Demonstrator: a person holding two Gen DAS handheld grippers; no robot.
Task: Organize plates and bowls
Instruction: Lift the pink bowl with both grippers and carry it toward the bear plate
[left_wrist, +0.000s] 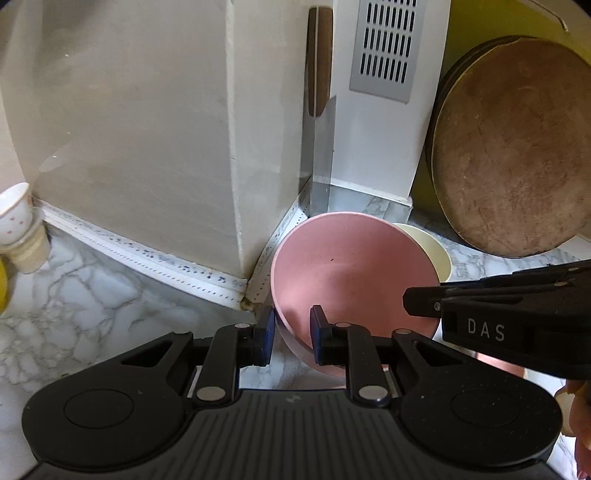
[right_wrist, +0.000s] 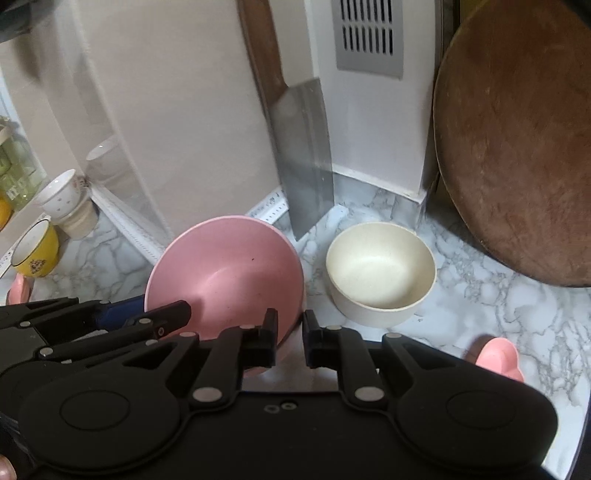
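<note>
Here the pink bowl sits tilted, its near rim caught from both sides. The left tool straddles that rim, one blue pad outside the wall and one inside, though whether they actually press on it I cannot tell. The right tool straddles the rim on the bowl's right side, a visible gap between its fingers. The cream bowl stands upright just right of the pink bowl on the marble surface. A cleaver leans against the wall behind the pink bowl, and a round wooden board leans farther right.
</note>
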